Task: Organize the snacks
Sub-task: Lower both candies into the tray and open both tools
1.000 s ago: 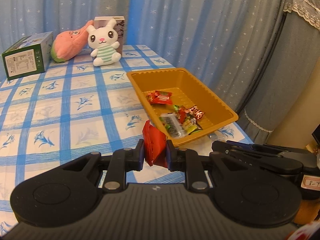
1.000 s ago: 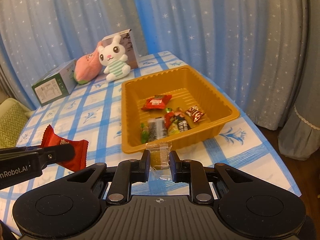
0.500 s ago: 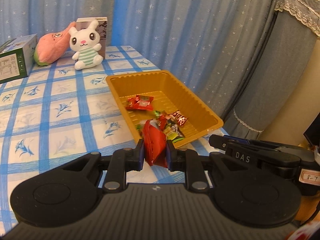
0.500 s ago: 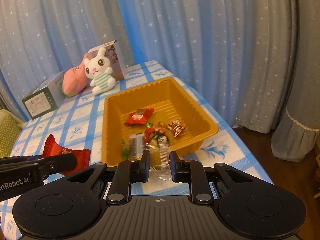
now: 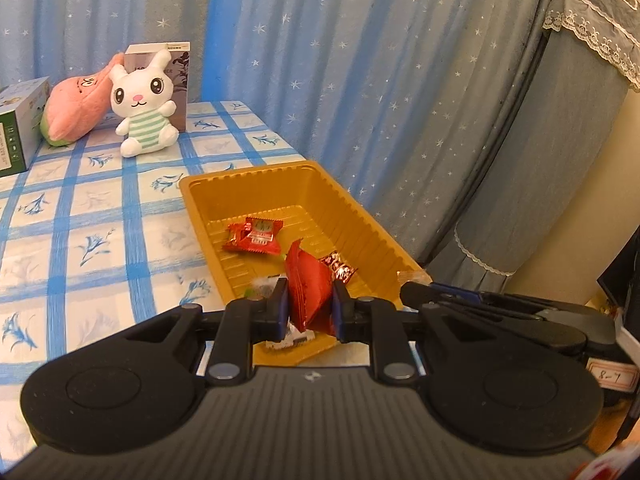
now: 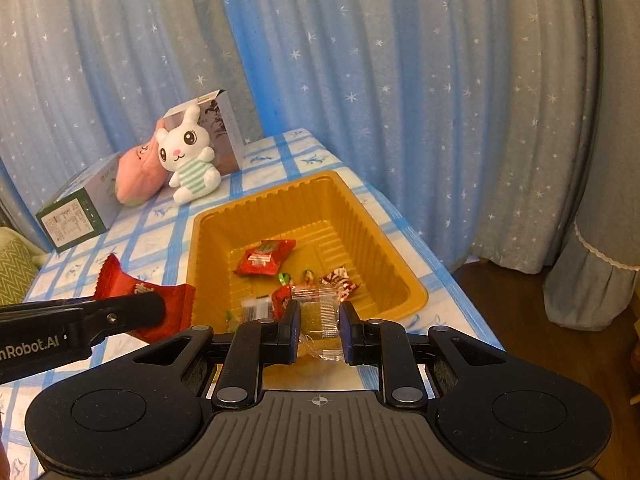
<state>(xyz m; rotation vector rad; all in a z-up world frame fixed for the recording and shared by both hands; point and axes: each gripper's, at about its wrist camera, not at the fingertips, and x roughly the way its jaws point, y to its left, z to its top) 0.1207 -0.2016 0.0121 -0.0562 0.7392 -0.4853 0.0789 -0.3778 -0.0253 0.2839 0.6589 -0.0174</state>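
An orange plastic tray sits on the blue checked tablecloth and holds several wrapped snacks, among them a red packet. My left gripper is shut on a red snack packet, held over the tray's near end. In the right wrist view that same red snack packet hangs just left of the tray. My right gripper is shut on a clear-wrapped snack above the tray's near edge. The right gripper's fingers reach in from the right in the left wrist view.
A white plush rabbit, a pink plush, a brown box and a green box stand at the table's far end. Blue starred curtains hang behind. The table edge drops to the floor on the right.
Both grippers have moved forward and rightward toward the tray, each carrying its snack. The red packet now hangs over the tray's contents, and the clear-wrapped snack has crossed the tray's near rim.
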